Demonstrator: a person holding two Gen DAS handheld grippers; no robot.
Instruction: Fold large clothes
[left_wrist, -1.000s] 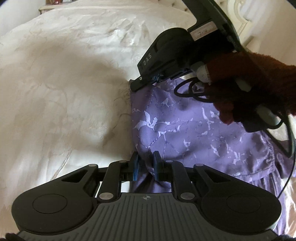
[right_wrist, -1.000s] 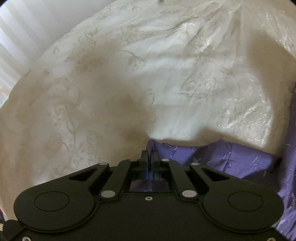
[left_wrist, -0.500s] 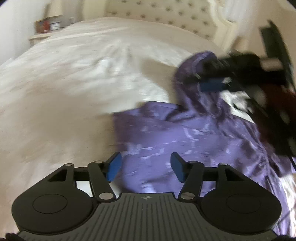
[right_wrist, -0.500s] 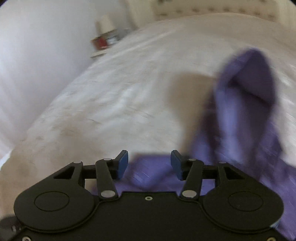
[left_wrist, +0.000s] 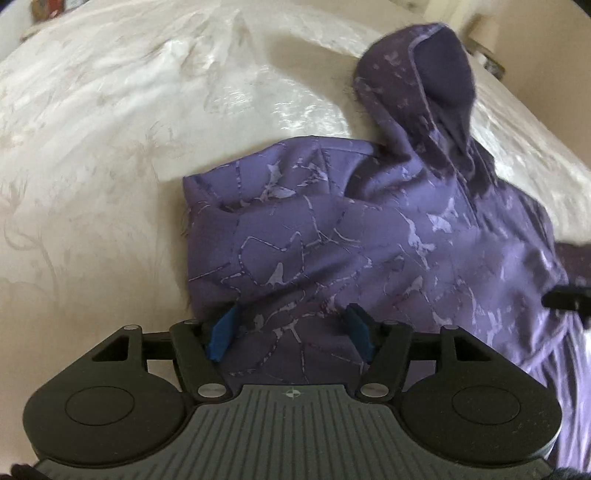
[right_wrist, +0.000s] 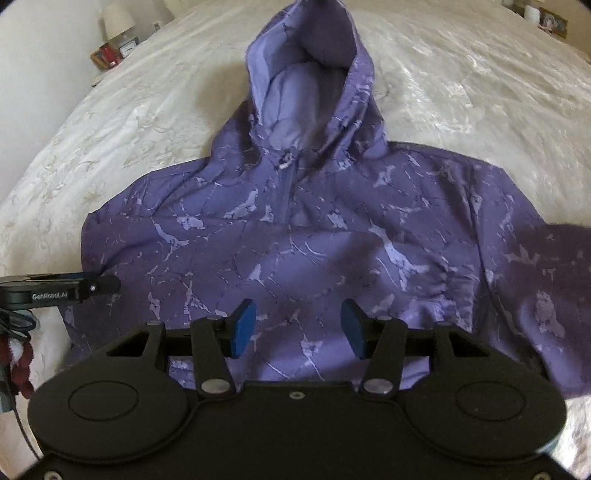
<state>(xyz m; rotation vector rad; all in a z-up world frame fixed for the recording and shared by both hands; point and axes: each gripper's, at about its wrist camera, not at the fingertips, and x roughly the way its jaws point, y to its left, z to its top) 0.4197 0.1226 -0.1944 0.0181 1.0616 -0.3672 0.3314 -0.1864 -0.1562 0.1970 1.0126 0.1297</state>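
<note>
A purple hoodie (right_wrist: 295, 221) with a pale marbled print lies face up on the bed, its hood (right_wrist: 306, 85) pointing away from me. My right gripper (right_wrist: 297, 328) hovers open over the lower chest, and nothing is pinched between its blue pads. One sleeve (right_wrist: 546, 288) trails off to the right. In the left wrist view the hoodie (left_wrist: 369, 229) has its left side folded inward. My left gripper (left_wrist: 291, 330) sits low over that folded edge with its jaws opening. Cloth bulges between the pads, which do not press it. The left gripper's body (right_wrist: 55, 290) shows at the hoodie's left edge.
A cream embroidered bedspread (right_wrist: 461, 92) covers the bed all around the hoodie. A nightstand with a lamp (right_wrist: 116, 22) and red items (right_wrist: 107, 55) stands at the far left. Small objects (right_wrist: 546, 22) sit at the far right. A dark red sleeve (right_wrist: 18, 365) shows at the left edge.
Both grippers were shut on purple cloth a second ago and have opened and let go. The right gripper swung across to above the hoodie's front, and the left shifted to its side edge.
</note>
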